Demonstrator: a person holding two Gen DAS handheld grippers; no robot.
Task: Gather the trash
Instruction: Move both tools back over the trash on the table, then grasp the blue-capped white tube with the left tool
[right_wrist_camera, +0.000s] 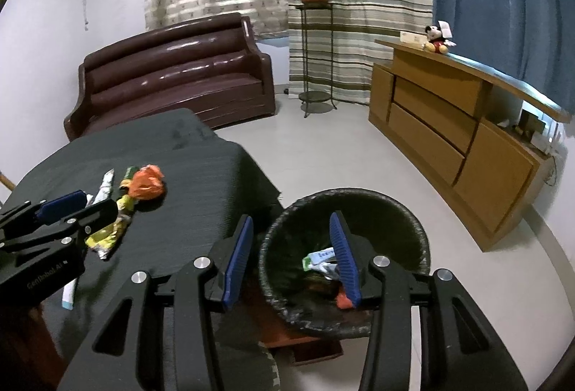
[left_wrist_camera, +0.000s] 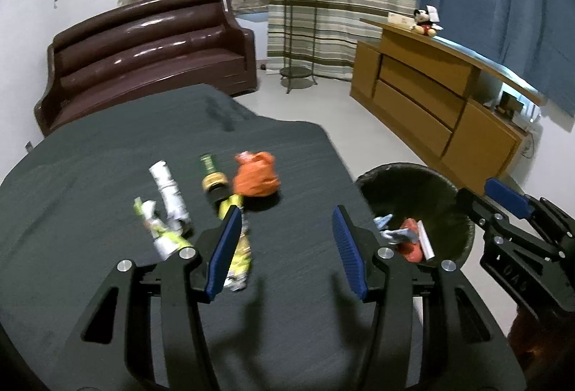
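Your left gripper [left_wrist_camera: 284, 247] hung spread and empty over the dark cloth-covered table [left_wrist_camera: 107, 157]; the right gripper [right_wrist_camera: 291, 258], likewise spread and empty, hovered above the round black bin [right_wrist_camera: 413, 229]. Next, likely pinch the crumpled orange wrapper [left_wrist_camera: 256, 175].

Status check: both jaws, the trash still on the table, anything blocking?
Left gripper jaws open, empty, over table. Right gripper open, empty, above bin. Orange wad, wrappers still on table. Nothing blocking.

Wrappers [left_wrist_camera: 169, 207] on table [left_wrist_camera: 90, 182], bin [left_wrist_camera: 445, 211] rightward
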